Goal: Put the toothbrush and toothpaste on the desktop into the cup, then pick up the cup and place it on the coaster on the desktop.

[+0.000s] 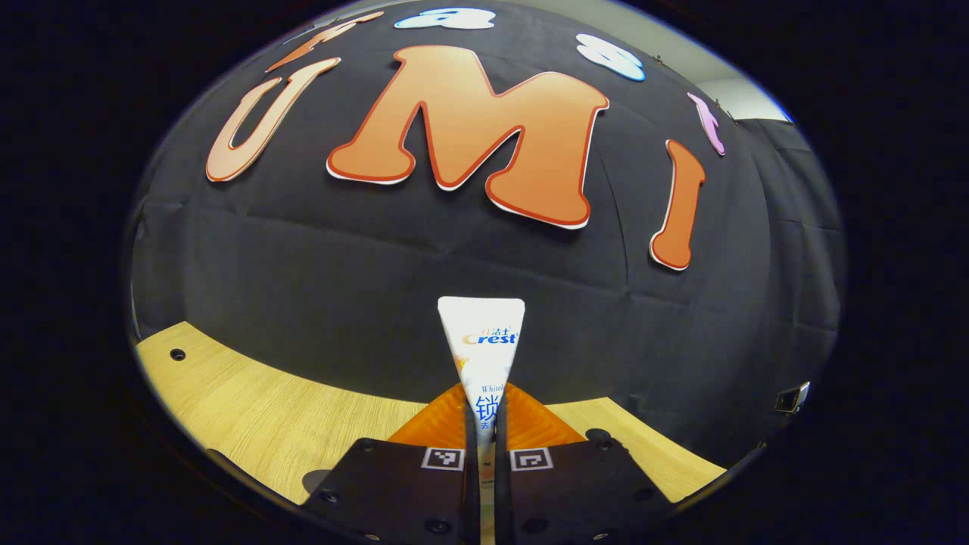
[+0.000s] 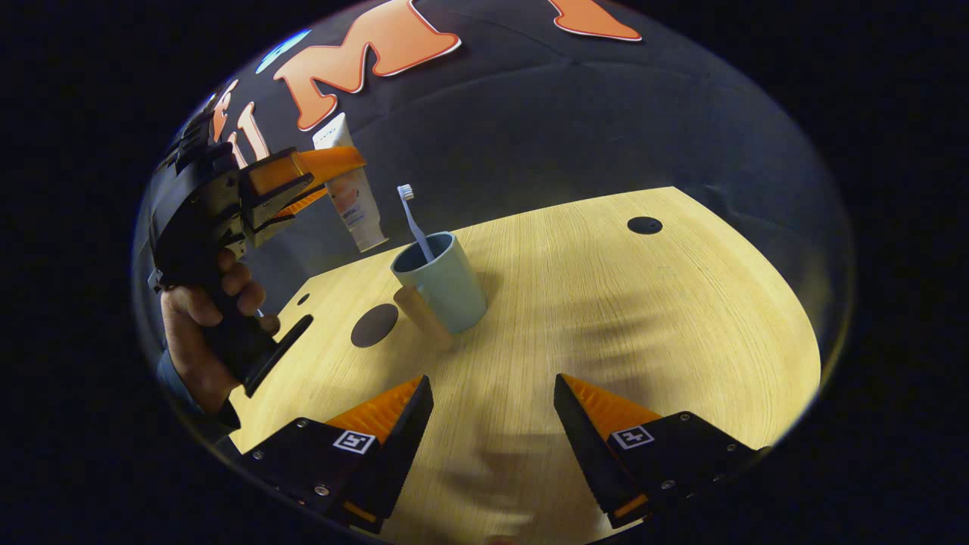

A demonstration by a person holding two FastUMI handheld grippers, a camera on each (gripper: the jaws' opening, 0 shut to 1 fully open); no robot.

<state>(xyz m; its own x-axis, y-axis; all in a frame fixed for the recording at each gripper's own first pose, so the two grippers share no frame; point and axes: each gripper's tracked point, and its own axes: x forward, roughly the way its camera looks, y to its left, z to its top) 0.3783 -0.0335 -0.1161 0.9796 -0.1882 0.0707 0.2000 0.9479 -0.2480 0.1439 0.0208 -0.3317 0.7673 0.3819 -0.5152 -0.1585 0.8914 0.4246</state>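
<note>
Toothpaste held aloft by the left gripper; toothbrush already in the cup.

In the right gripper view, from the left: a hand (image 2: pixel 198 333) holds the left gripper (image 2: pixel 333 170), whose two fingers are clenched on one white toothpaste (image 2: pixel 352 198) tube, hanging tilted in the air just left of and above the cup (image 2: pixel 443 281). One toothbrush (image 2: pixel 412 219), slim with white bristles up, stands leaning in the single smooth, round, grey-blue cup on the pale wood-grain desktop (image 2: pixel 621 318). A round dark coaster (image 2: pixel 374 325) lies flat near the cup's left; a small tan cylinder (image 2: pixel 421 316) touches the cup's base. The right gripper (image 2: pixel 492 397) hovers low with fingers spread apart, grasping nothing. In the left gripper view the flat tube end rises between ribbed pads (image 1: pixel 530 420), printed "Crest".
</note>
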